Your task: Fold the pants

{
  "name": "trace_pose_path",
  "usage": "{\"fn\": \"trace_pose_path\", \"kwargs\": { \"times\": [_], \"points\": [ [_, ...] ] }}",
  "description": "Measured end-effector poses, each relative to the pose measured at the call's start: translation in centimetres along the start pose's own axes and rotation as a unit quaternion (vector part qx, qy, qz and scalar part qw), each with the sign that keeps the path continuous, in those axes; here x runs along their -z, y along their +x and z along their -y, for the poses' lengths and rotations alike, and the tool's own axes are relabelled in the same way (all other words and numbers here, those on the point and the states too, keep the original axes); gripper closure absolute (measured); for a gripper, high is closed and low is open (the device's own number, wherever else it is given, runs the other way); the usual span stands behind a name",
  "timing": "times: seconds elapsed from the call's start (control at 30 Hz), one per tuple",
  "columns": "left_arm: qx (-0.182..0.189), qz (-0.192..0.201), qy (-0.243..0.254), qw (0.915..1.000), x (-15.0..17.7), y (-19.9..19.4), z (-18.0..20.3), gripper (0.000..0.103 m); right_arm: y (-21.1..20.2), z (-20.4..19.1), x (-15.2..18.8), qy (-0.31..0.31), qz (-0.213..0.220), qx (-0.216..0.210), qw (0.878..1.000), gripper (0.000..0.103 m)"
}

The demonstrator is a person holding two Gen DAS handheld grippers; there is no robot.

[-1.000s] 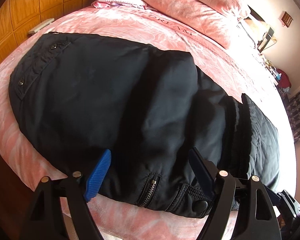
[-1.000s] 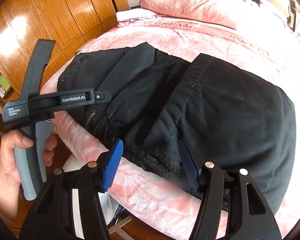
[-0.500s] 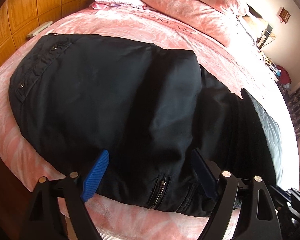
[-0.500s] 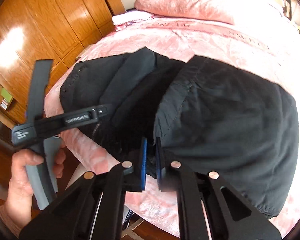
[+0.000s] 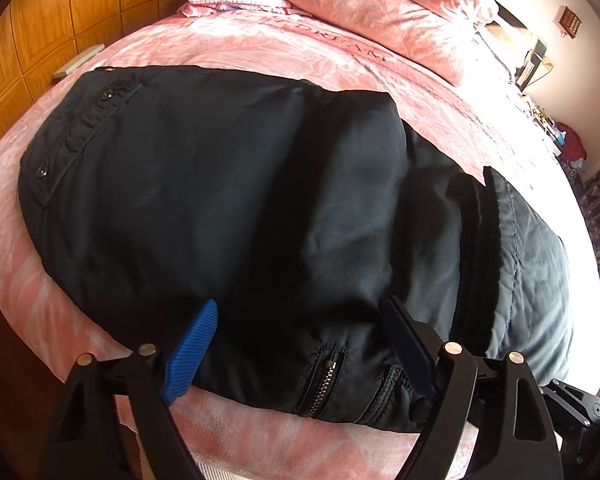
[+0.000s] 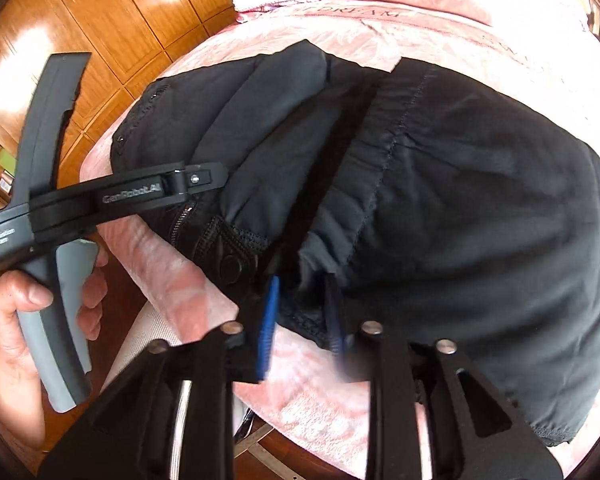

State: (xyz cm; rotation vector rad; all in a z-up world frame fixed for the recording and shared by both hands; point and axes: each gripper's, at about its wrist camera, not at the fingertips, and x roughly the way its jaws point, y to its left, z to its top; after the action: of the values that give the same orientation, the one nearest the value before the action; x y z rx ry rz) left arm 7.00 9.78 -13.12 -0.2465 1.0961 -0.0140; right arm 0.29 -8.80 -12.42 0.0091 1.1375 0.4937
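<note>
A second before, the right gripper [image 6: 300, 316] had stood wide open at the near hem; half a second before, its blue pads were pinched nearly shut on a bunch of cloth. At this moment they stood partly apart again, blurred with motion, with a fold of hem between them. Whether they still gripped or had just let go, I cannot tell (the blur hid the contact). I judged this a release or regrip at the fold's near corner, so the fold was probably not yet settled.

The left gripper [image 5: 300, 344] had scarcely changed: jaws wide open, poised over the near edge of the pants [image 5: 240, 208], holding nothing.

The pants lay across the centre of both views on the pink bedspread [image 5: 308, 44], already doubled over. The fabric was black, smooth and faintly shiny, softly puffed. A metal zipper [image 5: 322, 380] sat at lower centre, snap buttons along a stitched flap at upper left, and a gathered, stitched hem [image 6: 380, 152] ran down the centre of the right view. The bedspread looked plush and patterned.
</note>
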Motion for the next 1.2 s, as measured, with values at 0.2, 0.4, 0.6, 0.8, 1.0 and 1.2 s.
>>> {"fn": "trace_pose_path", "kwargs": {
  "times": [0.2,0.4,0.6,0.8,1.0,1.2],
  "points": [
    [0.008,0.005,0.013,0.9999,0.4,-1.3,1.5,0.018,-4.2,1.4,0.8,0.041,0.042,0.05,0.997,0.072],
    [0.042,0.002,0.064,0.9971,0.9,-2.4,5.2,0.018,-6.9,7.2,2.1,0.129,0.05,0.105,0.985,0.073],
    [0.083,-0.015,0.113,0.99,1.4,-1.9,10.4,0.018,-6.4,10.9,3.7,0.181,0.043,0.116,0.976,0.075],
    [0.029,-0.046,0.155,0.9865,2.5,1.8,12.5,0.02,-4.9,11.1,4.7,0.172,0.028,0.132,0.976,0.076],
    [0.055,-0.044,0.144,0.9871,1.6,0.9,11.9,0.023,-6.0,11.2,4.9,0.172,0.045,0.106,0.978,0.073],
    [0.049,-0.014,0.083,0.9952,0.7,-2.6,5.9,0.024,-7.6,9.5,3.7,0.15,0.074,0.072,0.983,0.073]
  ]
}}
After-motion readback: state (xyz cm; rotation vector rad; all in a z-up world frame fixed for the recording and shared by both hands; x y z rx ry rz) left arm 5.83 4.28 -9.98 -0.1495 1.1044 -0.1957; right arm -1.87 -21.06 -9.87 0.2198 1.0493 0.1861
